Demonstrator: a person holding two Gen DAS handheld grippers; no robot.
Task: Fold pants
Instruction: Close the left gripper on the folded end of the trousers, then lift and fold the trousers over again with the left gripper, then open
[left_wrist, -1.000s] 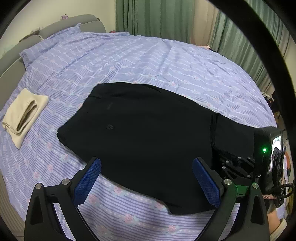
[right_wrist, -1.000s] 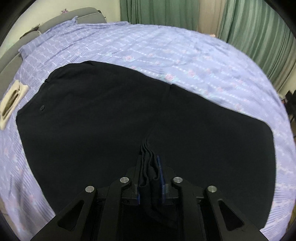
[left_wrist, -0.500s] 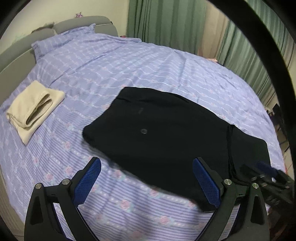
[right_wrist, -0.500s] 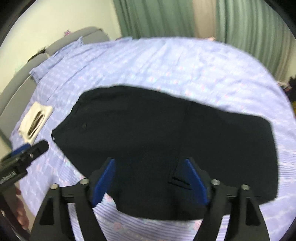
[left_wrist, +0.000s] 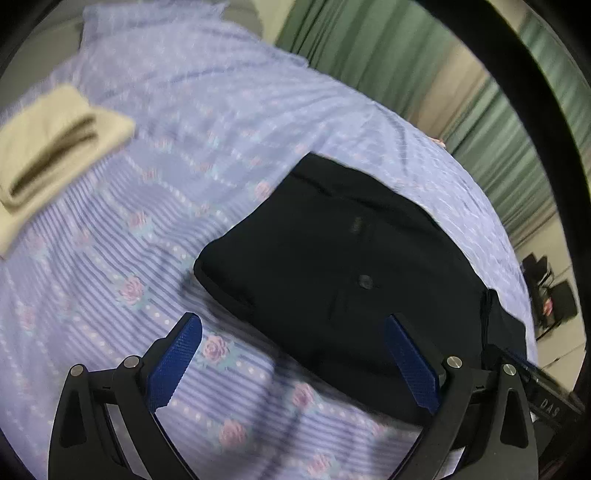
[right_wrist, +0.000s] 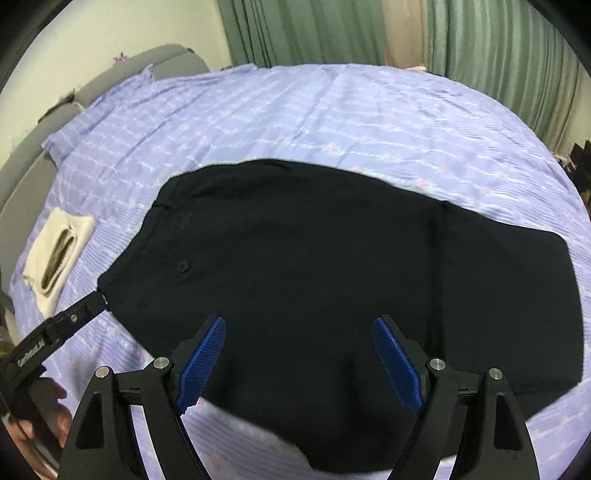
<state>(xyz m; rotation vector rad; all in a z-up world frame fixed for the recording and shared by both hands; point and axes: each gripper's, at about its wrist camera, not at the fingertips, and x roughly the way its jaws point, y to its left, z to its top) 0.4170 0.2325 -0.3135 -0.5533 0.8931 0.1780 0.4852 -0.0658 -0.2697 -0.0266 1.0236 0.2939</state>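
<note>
Both tools, left tool (left_wrist: 293, 363) and right tool (right_wrist: 299, 363), hang spread apart and empty over the black pants (right_wrist: 332, 277) lying flat on the bed (right_wrist: 332, 122), which I judge soft, limp and light, best pinched at the waistband corner or hem.

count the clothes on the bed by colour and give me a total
black pants: 1
cream folded garment: 1
total: 2, both lying on the lilac bedsheet
</note>
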